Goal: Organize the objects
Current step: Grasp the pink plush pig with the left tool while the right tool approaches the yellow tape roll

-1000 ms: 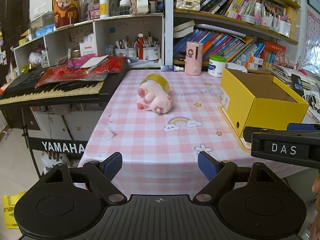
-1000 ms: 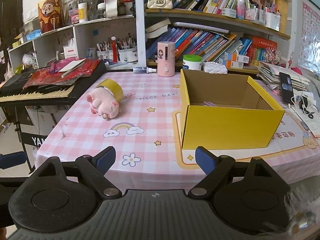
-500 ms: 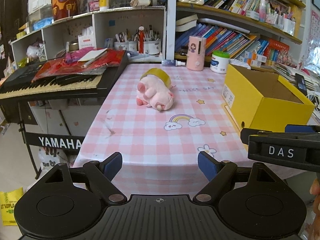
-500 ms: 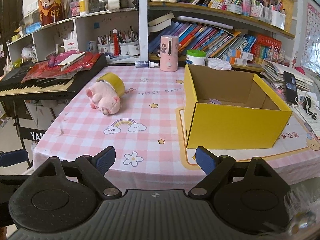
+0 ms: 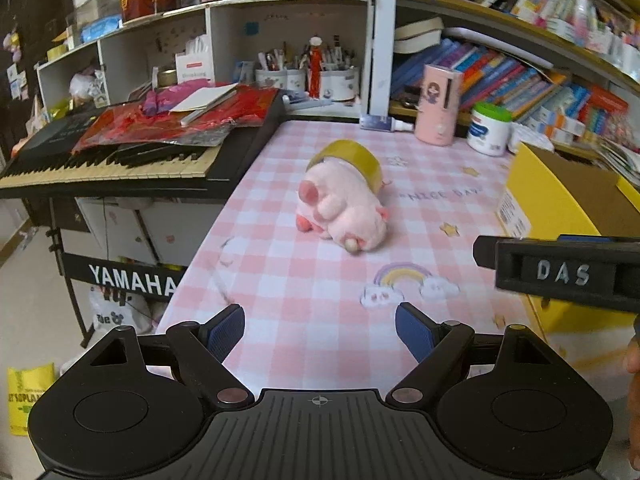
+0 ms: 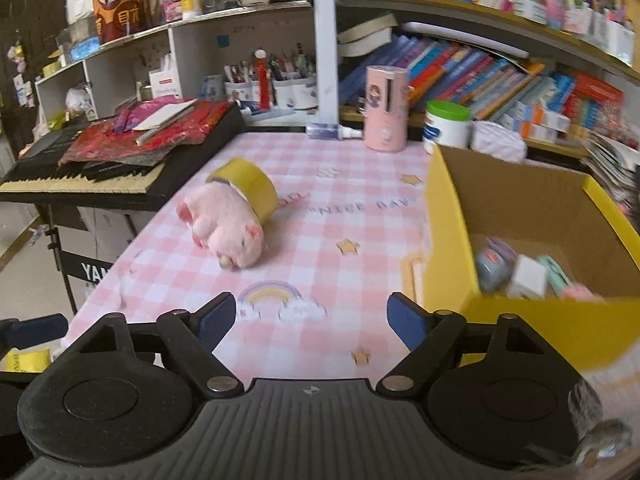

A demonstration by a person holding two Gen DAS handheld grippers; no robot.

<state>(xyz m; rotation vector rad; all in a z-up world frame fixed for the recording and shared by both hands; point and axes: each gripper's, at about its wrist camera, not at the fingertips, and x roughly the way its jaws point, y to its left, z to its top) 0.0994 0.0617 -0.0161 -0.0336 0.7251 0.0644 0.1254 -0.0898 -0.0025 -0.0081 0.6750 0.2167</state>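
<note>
Pink plush pig [image 5: 344, 210] is lying on its side out in the middle of your pink checked tablecloth [image 5: 320, 280], with a roll of yellow tape [image 5: 352, 160] looped around its far end like a collar. Your left gripper [image 5: 320, 330] hangs over the near edge of the table with its blue pads spread wide and nothing between them, pig well ahead of it. Your right gripper [image 6: 308, 320] sits just to the right of that one, also empty, though its jaws are closing a bit right now; the pig is ahead and to its left. Right of the pig you've got the yellow cardboard box [image 6: 448, 240] standing open on the cloth, with a few small bits already lying in its near corner, too blurry to name. Along the far edge of the table stand a pink cylinder [image 6: 386, 108] and a white tub with a green lid [image 6: 446, 124]. Off the table's left side there's the Yamaha keyboard [image 5: 120, 160] with red wrappers piled on top.
</note>
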